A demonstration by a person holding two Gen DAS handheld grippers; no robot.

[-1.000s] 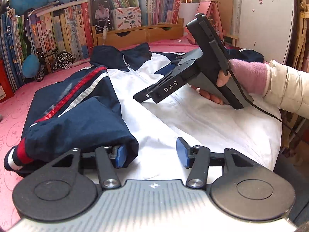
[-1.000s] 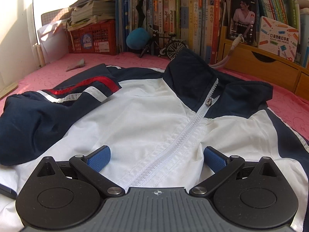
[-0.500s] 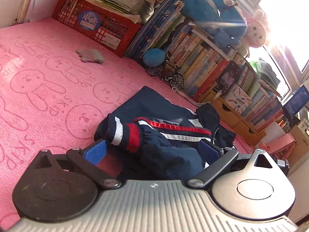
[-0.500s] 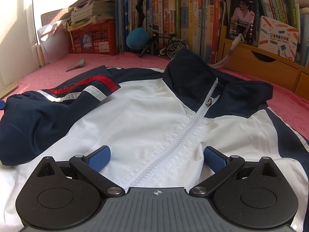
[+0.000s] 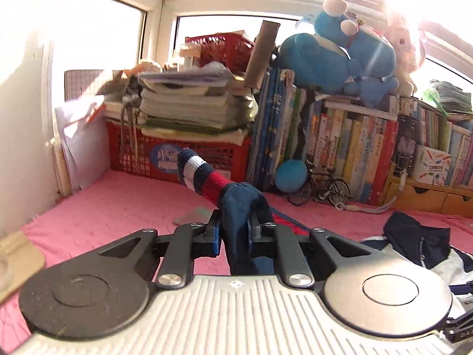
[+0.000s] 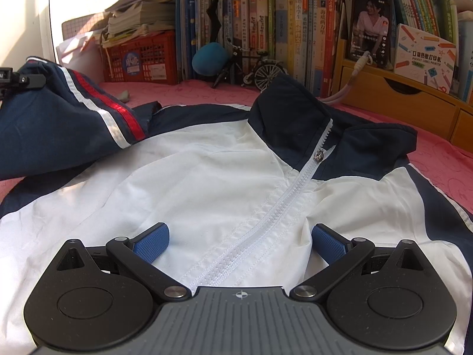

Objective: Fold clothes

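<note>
One jacket (image 6: 212,183), white in front with a navy collar and navy sleeves, lies zipped on the pink bed (image 6: 443,171), and everything here is placed from it. The left gripper (image 5: 233,236) has just closed its fingers, and they now pinch one sleeve (image 5: 239,216) near its end, so the navy cloth bunches between the two blue pads while the striped cuff (image 5: 196,171) (navy, white and red bands) sticks out past them, lifted above the bed. From the right wrist view that same sleeve (image 6: 59,118) rises at the jacket's left side, its one white and one red stripe running down to the shoulder, with the tip of the left gripper (image 6: 17,81) at its upper end. The right gripper (image 6: 239,245) rests low over the jacket's white front, its two fingers spread wide and holding nothing, one pad on each side of the single white zipper (image 6: 295,195); whether the pads touch the cloth I cannot tell. Beyond the collar, against the books (image 6: 280,29), stand one toy bicycle (image 6: 251,68) and one blue ball (image 6: 210,59). Left of those sits one red crate (image 6: 142,56) under a stack of papers. Two plush toys, one blue (image 5: 340,56) and one pale (image 5: 405,50), sit on top of the books.
</note>
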